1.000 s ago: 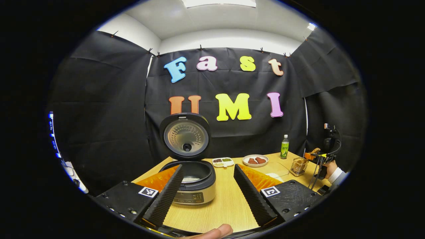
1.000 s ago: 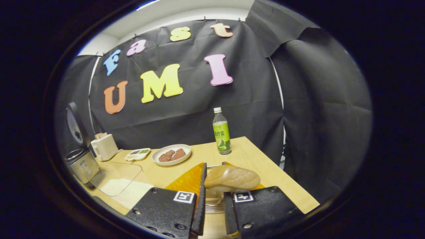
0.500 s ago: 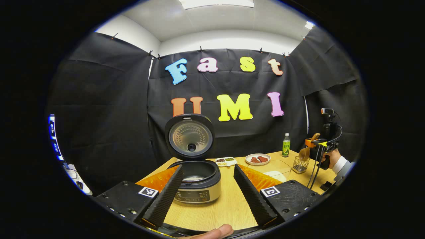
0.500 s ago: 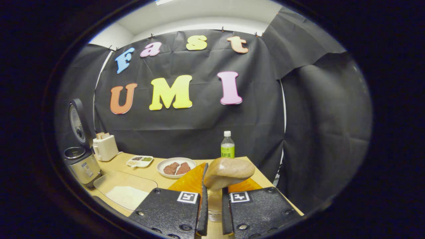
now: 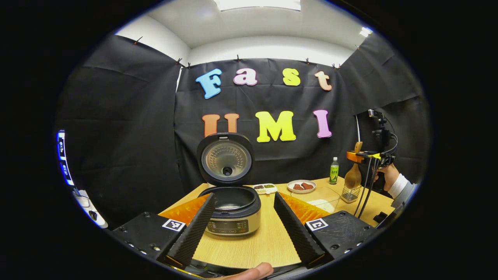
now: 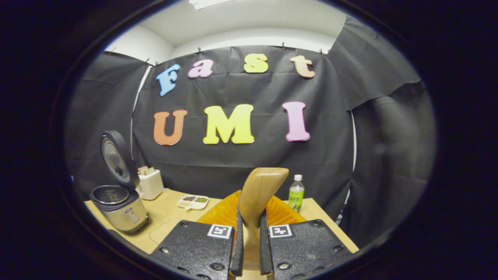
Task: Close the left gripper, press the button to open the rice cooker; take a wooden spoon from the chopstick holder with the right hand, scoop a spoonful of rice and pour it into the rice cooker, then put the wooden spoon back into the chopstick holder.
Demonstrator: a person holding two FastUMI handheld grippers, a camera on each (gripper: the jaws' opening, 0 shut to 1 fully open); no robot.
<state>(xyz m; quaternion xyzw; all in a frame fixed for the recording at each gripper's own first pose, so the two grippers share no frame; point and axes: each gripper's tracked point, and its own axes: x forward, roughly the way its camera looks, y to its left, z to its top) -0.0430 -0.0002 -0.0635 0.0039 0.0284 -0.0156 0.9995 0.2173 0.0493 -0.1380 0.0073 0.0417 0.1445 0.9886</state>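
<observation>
The rice cooker point(image 5: 232, 210) stands with its lid point(image 5: 225, 159) raised, just beyond my left gripper point(image 5: 244, 195), which is open with nothing between its fingers. At the table's right side my right gripper point(image 5: 363, 155) holds the wooden spoon point(image 5: 353, 177) upright, bowl down, just above the wire chopstick holder point(image 5: 350, 193). In the right gripper view the spoon's handle point(image 6: 258, 194) rises between the fingers of my right gripper point(image 6: 251, 210), shut on it. The open cooker point(image 6: 118, 206) sits far left there. A glass tray with white rice point(image 5: 319, 198) lies left of the holder.
On the wooden table point(image 5: 253, 245) stand a plate of brown pieces point(image 5: 301, 186), a small divided dish point(image 5: 264, 188) and a green bottle point(image 5: 334, 171). A white toaster-like box point(image 6: 149, 184) sits behind the cooker. A hand and sleeve point(image 5: 395, 182) hold the right gripper.
My right gripper has risen with the spoon, lifting its bowl out of the chopstick holder and turning the spoon more upright. The left gripper has drawn back a little, still open.
</observation>
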